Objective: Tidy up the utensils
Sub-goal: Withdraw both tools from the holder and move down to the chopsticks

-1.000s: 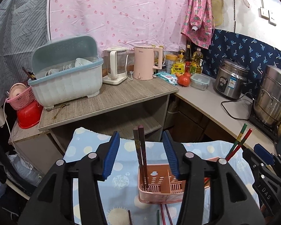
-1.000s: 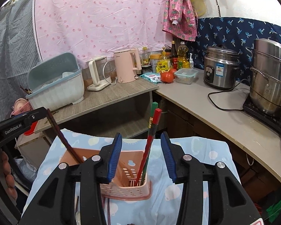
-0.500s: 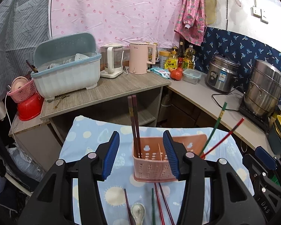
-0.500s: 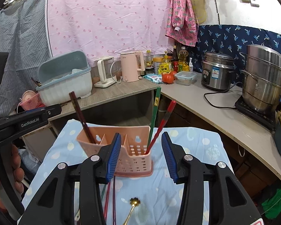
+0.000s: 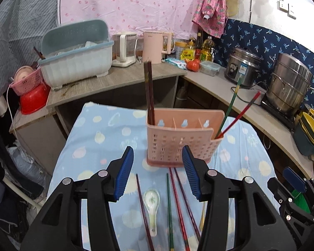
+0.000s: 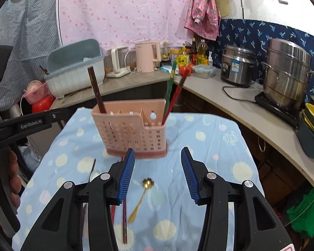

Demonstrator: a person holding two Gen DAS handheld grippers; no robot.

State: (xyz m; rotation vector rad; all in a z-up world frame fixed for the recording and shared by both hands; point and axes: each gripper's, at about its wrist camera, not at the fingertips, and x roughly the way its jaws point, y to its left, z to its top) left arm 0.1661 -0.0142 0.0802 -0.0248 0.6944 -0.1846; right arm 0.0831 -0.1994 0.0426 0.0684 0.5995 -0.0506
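Seen from the left wrist, the left gripper (image 5: 158, 171) hangs with its blue-padded fingers (image 5: 125, 173) spread wide and nothing between them, above the near part of the blue dotted cloth (image 5: 90, 146). The pink utensil caddy (image 5: 183, 141) stands upright toward the middle of the cloth, just beyond the fingertips. A dark brown chopstick pair (image 5: 149, 92) stands in its left end compartment; a green chopstick (image 5: 230, 106) and a red chopstick (image 5: 240, 113) lean out of its right end. Loose on the cloth near its front edge lie a white ceramic spoon (image 5: 151, 205), a dark chopstick (image 5: 143, 209), a green one (image 5: 169, 209) and two reddish ones (image 5: 182, 205).

From the right wrist, the right gripper (image 6: 158, 171) is likewise spread and empty, facing the caddy (image 6: 134, 133) from its right-hand side. A small gold spoon (image 6: 141, 198) lies on the cloth (image 6: 209, 146) between the fingers (image 6: 189, 173), bowl toward the caddy. A dark chopstick (image 6: 124, 221) lies beside the left finger. The black body of the left gripper (image 6: 21, 125) shows at the left edge.
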